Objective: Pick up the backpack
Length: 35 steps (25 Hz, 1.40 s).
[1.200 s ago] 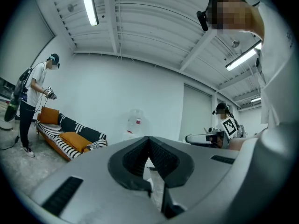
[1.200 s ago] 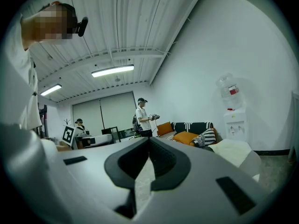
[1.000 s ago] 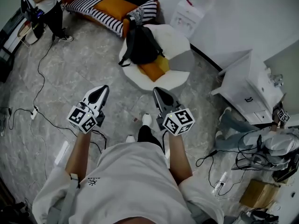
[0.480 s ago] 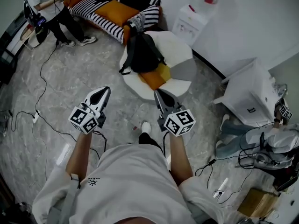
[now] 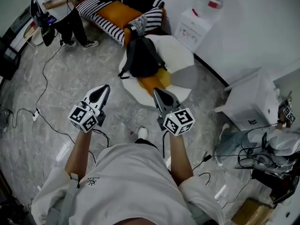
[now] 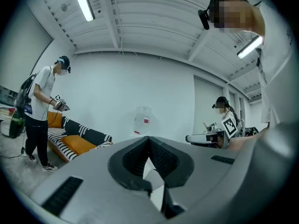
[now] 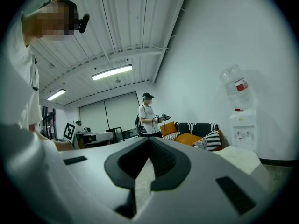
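Head view: backpack (image 5: 142, 57) closer; left tongs (image 5: 104, 88), right tongs (image 5: 156, 91) shut.

A: Bright enough in here?
B: Plenty. The ceiling tubes (image 6: 84, 3) glare a little and throw flat white light, so shadows on the floor (image 5: 84, 71) are soft.
A: And the pictures?
B: Sharp mid-frame, but the wide lenses bow every edge into a dark rim — and the backpack (image 5: 140, 57) reads as one black lump.

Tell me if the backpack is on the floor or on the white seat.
On the seat: the black backpack lies atop the white seat, next to an orange cushion.
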Each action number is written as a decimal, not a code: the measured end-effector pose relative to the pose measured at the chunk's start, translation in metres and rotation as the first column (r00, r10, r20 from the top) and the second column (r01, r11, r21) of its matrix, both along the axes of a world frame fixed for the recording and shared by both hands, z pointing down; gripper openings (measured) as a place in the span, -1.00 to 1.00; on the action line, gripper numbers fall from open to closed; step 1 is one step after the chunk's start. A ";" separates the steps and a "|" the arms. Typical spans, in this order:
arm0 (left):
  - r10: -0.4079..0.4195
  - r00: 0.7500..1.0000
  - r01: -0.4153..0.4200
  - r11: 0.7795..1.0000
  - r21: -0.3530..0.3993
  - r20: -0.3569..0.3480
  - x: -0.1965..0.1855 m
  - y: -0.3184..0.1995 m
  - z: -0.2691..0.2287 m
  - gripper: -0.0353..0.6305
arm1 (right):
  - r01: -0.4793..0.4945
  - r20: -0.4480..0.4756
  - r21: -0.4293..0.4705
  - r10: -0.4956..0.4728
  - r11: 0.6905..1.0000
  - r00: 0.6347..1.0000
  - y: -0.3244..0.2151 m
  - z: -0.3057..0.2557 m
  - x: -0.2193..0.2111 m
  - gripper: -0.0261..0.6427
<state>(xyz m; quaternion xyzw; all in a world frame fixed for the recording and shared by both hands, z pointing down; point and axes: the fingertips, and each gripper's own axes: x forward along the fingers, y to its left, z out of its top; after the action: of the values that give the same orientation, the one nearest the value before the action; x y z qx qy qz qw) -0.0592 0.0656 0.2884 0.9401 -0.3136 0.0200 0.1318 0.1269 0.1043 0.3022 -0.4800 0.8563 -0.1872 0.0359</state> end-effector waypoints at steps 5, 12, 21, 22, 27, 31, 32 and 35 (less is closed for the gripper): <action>-0.007 1.000 0.007 1.000 0.001 0.019 0.011 -0.006 0.007 -0.88 | 0.002 0.017 0.002 -0.002 1.000 1.000 -0.008 0.008 0.011 -0.90; -0.008 1.000 0.007 1.000 0.012 0.024 0.025 -0.009 0.014 -0.89 | 0.013 0.023 0.009 -0.014 1.000 1.000 -0.010 0.015 0.022 -0.90; -0.015 1.000 0.015 1.000 0.016 0.021 0.009 0.011 0.022 -0.89 | 0.021 0.013 0.011 -0.021 1.000 1.000 0.008 0.023 0.007 -0.90; -0.018 1.000 0.017 1.000 0.014 0.019 0.005 0.011 0.021 -0.89 | 0.021 0.012 0.011 -0.022 1.000 1.000 0.009 0.022 0.002 -0.90; -0.002 1.000 0.002 1.000 0.008 -0.002 -0.013 0.013 0.019 -0.89 | 0.011 -0.002 0.009 -0.011 1.000 1.000 0.013 0.016 -0.016 -0.90; 0.009 1.000 -0.009 1.000 0.023 -0.009 -0.016 0.017 0.028 -0.89 | 0.006 -0.016 0.025 -0.006 1.000 1.000 0.018 0.022 -0.023 -0.90; 0.010 1.000 -0.010 1.000 0.023 -0.006 -0.015 0.014 0.029 -0.89 | 0.005 -0.018 0.023 -0.005 1.000 1.000 0.016 0.023 -0.023 -0.90; 0.021 1.000 -0.021 1.000 0.016 0.003 -0.019 -0.005 0.026 -0.89 | -0.007 -0.023 0.005 0.007 1.000 1.000 0.000 0.022 -0.030 -0.90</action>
<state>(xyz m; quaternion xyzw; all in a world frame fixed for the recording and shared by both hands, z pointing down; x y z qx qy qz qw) -0.0785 0.0602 0.3147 0.9444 -0.3040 0.0201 0.1236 0.0970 0.1048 0.3241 -0.4851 0.8554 -0.1792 0.0278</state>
